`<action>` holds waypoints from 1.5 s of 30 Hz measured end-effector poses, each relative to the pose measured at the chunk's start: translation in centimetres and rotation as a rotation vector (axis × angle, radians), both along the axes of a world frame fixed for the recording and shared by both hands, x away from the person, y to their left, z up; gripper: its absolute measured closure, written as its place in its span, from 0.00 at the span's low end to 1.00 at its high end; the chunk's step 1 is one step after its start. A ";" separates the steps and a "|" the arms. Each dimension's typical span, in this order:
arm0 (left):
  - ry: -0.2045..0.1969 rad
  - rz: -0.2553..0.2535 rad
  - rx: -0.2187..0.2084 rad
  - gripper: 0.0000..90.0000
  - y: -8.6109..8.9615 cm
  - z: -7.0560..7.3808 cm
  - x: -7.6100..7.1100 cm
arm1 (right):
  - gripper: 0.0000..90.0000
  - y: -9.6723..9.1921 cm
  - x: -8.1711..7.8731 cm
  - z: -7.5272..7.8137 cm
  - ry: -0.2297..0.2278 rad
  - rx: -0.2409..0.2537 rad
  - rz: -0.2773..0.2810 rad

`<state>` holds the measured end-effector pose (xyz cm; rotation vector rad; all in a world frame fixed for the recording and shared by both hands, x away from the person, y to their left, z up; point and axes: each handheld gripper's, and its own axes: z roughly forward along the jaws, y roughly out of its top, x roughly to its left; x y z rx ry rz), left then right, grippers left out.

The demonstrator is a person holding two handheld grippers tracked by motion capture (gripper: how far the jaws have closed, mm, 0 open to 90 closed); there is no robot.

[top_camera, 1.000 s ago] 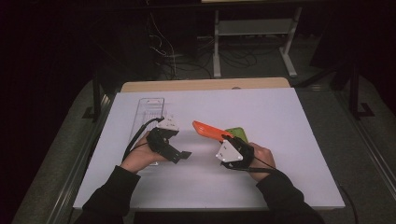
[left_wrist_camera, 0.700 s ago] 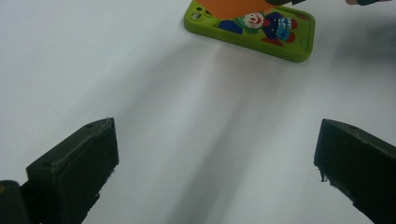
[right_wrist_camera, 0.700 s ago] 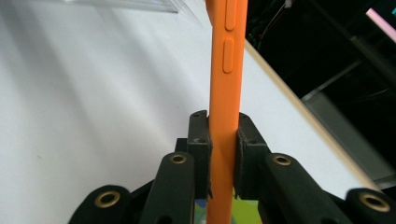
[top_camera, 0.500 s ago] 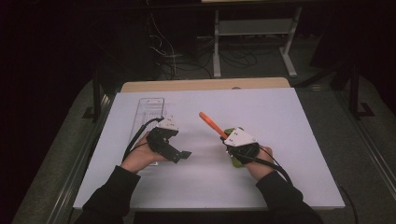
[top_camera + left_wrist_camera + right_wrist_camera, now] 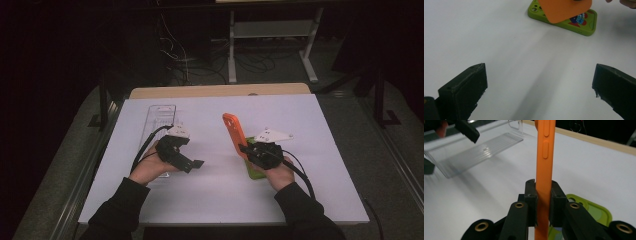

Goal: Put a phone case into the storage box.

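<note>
Orange case [image 5: 234, 132] swung upright since earlier. Your right fingers [image 5: 543, 202] pinch its end only; it may twist out. Left fingers [image 5: 464, 92] wide, empty.

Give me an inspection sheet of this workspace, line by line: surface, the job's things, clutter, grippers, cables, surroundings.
Surface: white tabletop, wooden strip at the far edge.
Job's things: orange phone case lifted on edge; green phone case flat on the table beneath it.
Clutter: clear plastic stand at the far left.
Grippers: right gripper shut on the orange phone case; left gripper open, nothing between its jaws.
Cables: a black cable trails from the left gripper, another from the right.
Surroundings: dark room, metal shelf frame and loose floor wires behind the table.
</note>
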<state>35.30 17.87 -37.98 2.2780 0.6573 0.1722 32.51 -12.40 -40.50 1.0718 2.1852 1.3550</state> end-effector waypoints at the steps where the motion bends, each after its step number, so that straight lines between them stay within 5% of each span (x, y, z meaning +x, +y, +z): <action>1: 0.003 0.004 -0.004 0.00 0.0 0.0 0.0 | 0.87 -0.1 0.1 0.0 0.013 0.022 -0.007; 6: 0.001 0.021 -0.027 0.00 0.2 0.1 0.2 | 0.87 -0.2 0.0 -0.2 0.030 0.047 -0.010; 10: 0.029 0.056 -0.107 0.00 0.2 0.4 0.3 | 0.87 0.1 -0.3 -0.2 0.033 0.045 -0.002; 20: 0.035 0.069 -0.200 0.00 -1.6 1.6 1.0 | 0.87 0.2 -0.6 0.1 0.023 0.055 0.011; 31: 0.033 0.060 -0.270 0.00 -3.9 2.7 2.4 | 0.87 0.3 -0.8 0.4 0.000 0.064 0.020; 45: 0.043 0.027 -0.302 0.00 -6.0 2.5 3.5 | 0.87 1.4 -1.3 0.5 -0.013 0.054 0.055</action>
